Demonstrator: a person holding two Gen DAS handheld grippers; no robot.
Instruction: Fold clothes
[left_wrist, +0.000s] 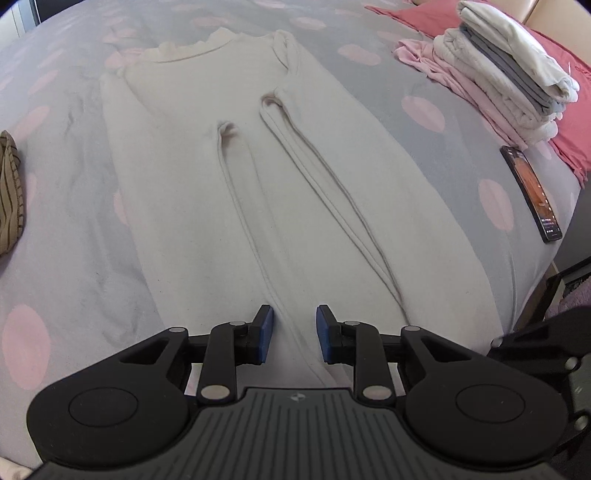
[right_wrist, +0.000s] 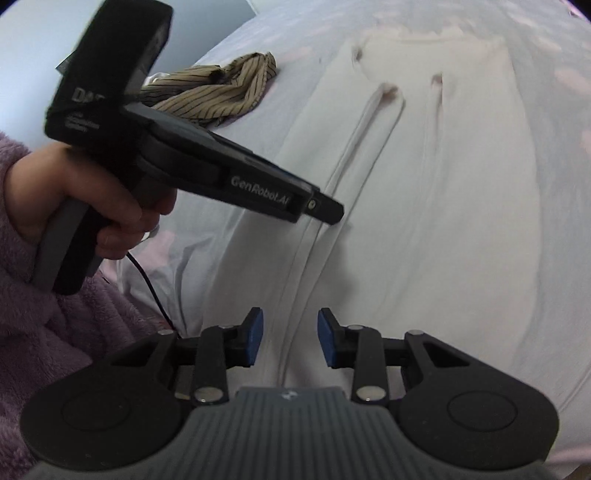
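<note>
Our left tongs (left_wrist: 294, 334) stand partly open above the near end of the cream long-sleeved top (left_wrist: 236, 177), with nothing between the blue pads (left_wrist: 266, 334); cloth shows through the gap, but the pads do not press on it. Our right tongs (right_wrist: 290, 338) are likewise partly open and hold nothing, poised over the same garment near its lower edge. In the right wrist view the left tongs appear from the side, gripped by a hand (right_wrist: 92, 199) in a fuzzy lilac sleeve (right_wrist: 44, 332), the tip close to the cloth; whether it touches we cannot tell.

The top lies flat on the bed (left_wrist: 66, 229), on a grey sheet with pink dots, collar at the far end and both sleeves folded inward along the body. To the right, well apart, sits a stack of folded clothes (left_wrist: 509, 74) on a red cloth (left_wrist: 569, 147), with a phone (left_wrist: 532, 192) nearer the bed's edge. At the left lies a crumpled tan striped garment (right_wrist: 221, 92).
</note>
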